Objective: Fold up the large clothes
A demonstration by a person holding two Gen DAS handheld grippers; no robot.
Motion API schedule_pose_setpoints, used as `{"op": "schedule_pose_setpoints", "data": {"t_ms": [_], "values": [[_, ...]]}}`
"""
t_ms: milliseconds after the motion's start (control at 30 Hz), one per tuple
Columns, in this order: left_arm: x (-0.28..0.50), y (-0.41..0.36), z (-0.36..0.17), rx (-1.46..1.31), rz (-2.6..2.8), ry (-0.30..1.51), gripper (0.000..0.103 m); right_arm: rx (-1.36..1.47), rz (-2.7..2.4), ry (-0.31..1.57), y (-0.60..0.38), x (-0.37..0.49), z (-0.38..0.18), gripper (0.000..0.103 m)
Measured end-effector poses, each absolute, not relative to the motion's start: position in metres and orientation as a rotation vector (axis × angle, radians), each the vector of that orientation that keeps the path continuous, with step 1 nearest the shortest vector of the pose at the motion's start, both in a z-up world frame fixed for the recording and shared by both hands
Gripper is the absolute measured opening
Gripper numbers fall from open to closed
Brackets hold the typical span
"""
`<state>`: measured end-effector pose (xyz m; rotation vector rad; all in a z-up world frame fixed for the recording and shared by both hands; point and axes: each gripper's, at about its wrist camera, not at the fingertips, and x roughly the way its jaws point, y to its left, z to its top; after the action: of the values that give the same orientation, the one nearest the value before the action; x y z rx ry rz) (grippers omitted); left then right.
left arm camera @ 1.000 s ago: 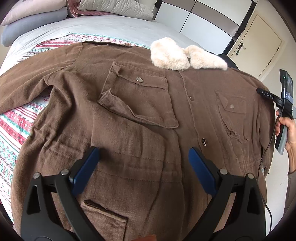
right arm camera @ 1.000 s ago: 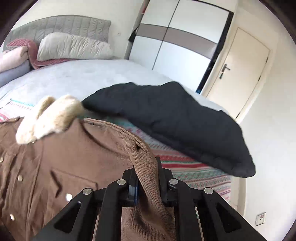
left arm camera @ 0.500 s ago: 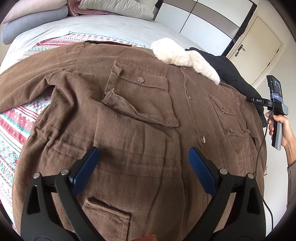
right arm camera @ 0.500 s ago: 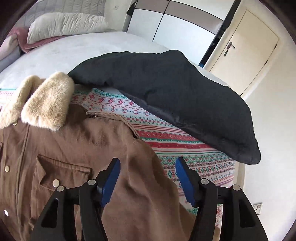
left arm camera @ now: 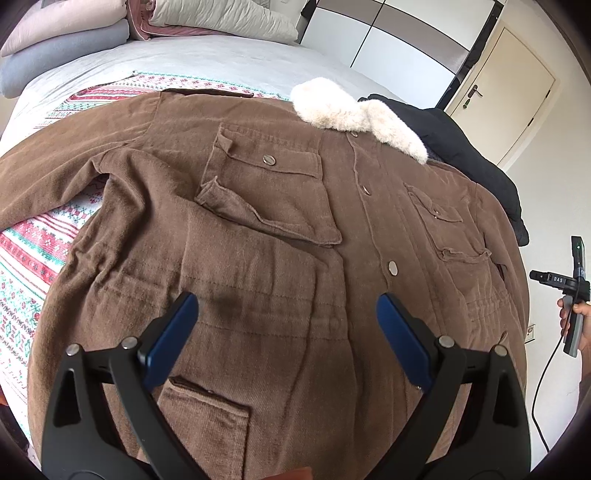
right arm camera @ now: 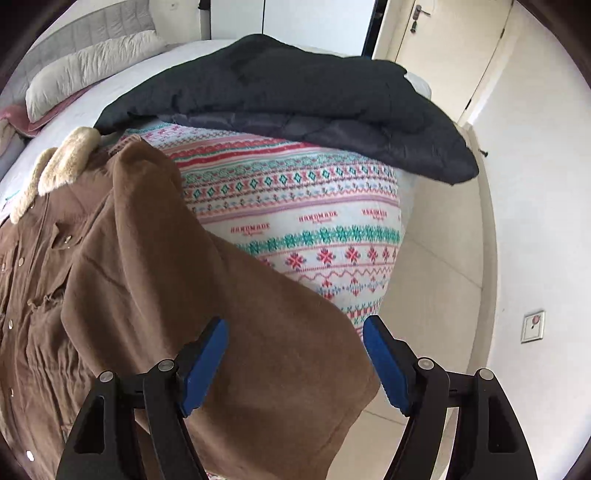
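A large brown jacket (left arm camera: 258,229) with a cream fur collar (left arm camera: 354,114) lies front up, spread across the bed. My left gripper (left arm camera: 286,332) is open and empty, hovering over the jacket's lower front. My right gripper (right arm camera: 295,354) is open and empty beside the bed's right edge. It also shows as a handheld device at the far right of the left wrist view (left arm camera: 572,295). The jacket's right sleeve (right arm camera: 207,302) hangs over the bed's side, under and just ahead of the right fingers. The collar (right arm camera: 59,166) shows at upper left there.
A black padded coat (right arm camera: 303,99) lies folded at the bed's far right, also in the left wrist view (left arm camera: 476,147). A patterned knit blanket (right arm camera: 295,206) covers the mattress. Pillows (left arm camera: 66,33) are stacked at the headboard. A door (left arm camera: 506,92) and a wall socket (right arm camera: 532,325) stand to the right.
My right gripper opened and let go of the jacket's shoulder, then drew back and down past the bed's edge. The jacket's right side settled flat. The left gripper stayed still.
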<state>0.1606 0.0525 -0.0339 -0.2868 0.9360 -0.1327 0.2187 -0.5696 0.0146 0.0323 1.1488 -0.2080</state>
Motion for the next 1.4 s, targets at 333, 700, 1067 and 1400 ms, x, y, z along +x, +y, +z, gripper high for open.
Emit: {"op": "schedule_pose_setpoints", "data": {"t_ms": [333,700,1067,1400], "values": [[0.166,0.048,-0.044,-0.261,-0.113,0.964,0.097,0.15,-0.234,1.184,-0.574,0.24,-0.046,0.072],[0.171,0.048,-0.05,-0.282,-0.103,0.976,0.097,-0.233,-0.483,0.988,-0.54,0.229,0.028,0.004],[0.172,0.053,-0.045,-0.301,-0.105,0.966,0.097,-0.192,-0.755,0.905,-0.585,0.275,0.082,0.05],[0.169,0.058,-0.038,-0.308,-0.09,0.956,0.097,-0.154,-0.4,0.941,-0.495,0.243,0.09,0.066]]}}
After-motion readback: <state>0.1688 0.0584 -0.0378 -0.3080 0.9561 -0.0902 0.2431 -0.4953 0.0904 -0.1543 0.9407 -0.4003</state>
